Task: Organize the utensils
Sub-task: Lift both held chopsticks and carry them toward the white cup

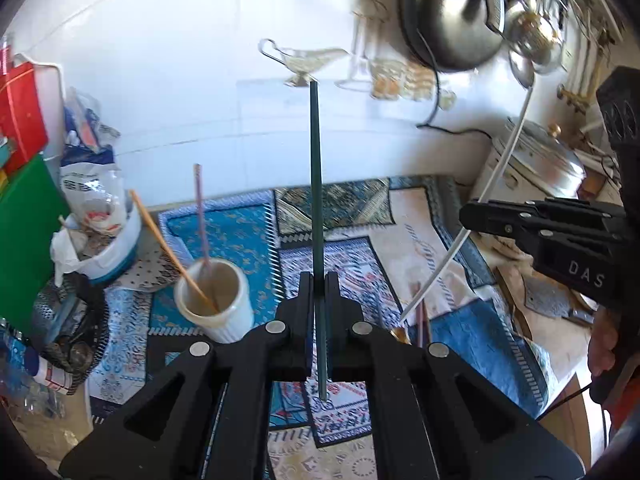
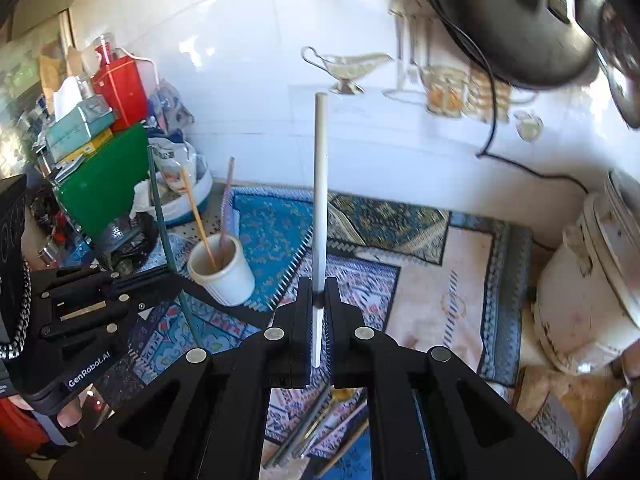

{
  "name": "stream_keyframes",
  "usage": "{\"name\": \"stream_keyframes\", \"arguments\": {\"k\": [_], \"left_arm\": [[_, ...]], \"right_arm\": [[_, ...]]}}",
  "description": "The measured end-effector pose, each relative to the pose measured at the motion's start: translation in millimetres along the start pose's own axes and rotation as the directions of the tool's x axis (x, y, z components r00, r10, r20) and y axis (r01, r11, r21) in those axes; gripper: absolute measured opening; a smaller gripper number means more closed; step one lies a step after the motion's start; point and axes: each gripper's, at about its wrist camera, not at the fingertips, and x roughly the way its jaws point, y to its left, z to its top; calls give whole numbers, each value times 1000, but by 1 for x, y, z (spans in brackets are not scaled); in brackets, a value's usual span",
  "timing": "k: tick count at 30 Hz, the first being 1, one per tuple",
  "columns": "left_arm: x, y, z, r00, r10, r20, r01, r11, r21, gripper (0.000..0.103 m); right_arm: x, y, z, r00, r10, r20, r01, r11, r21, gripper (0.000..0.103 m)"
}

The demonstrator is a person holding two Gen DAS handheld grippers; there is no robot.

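My left gripper [image 1: 318, 280] is shut on a dark green chopstick [image 1: 316, 184] that stands up between its pads. My right gripper [image 2: 318, 286] is shut on a white chopstick [image 2: 320, 184], also upright. Each gripper shows in the other's view: the right gripper [image 1: 466, 216] with the white chopstick [image 1: 496, 176] at the right, the left gripper [image 2: 170, 276] with the green chopstick [image 2: 162, 216] at the left. A white ribbed cup [image 1: 216, 300] [image 2: 224, 276] on the patterned cloth holds an orange chopstick [image 1: 172, 252] and a purple one [image 1: 201, 216]. More utensils [image 2: 320, 428] lie on the cloth under my right gripper.
Patterned cloths [image 1: 400, 240] cover the counter. Bags, a green board [image 1: 24, 232] and a red box [image 2: 122, 88] crowd the left. A white rice cooker [image 2: 592, 288] stands at the right. A dark pan [image 1: 448, 12] hangs on the tiled wall with a black cable below.
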Motion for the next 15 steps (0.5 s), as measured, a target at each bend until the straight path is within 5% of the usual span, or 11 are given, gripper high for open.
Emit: {"name": "stream_keyframes", "arguments": {"k": [15], "left_arm": [[-21,76,33,981,156,113,-134,975,-178,3]], "right_arm": [[32,61,56,984,173,44,-166,978,-129,5]]}}
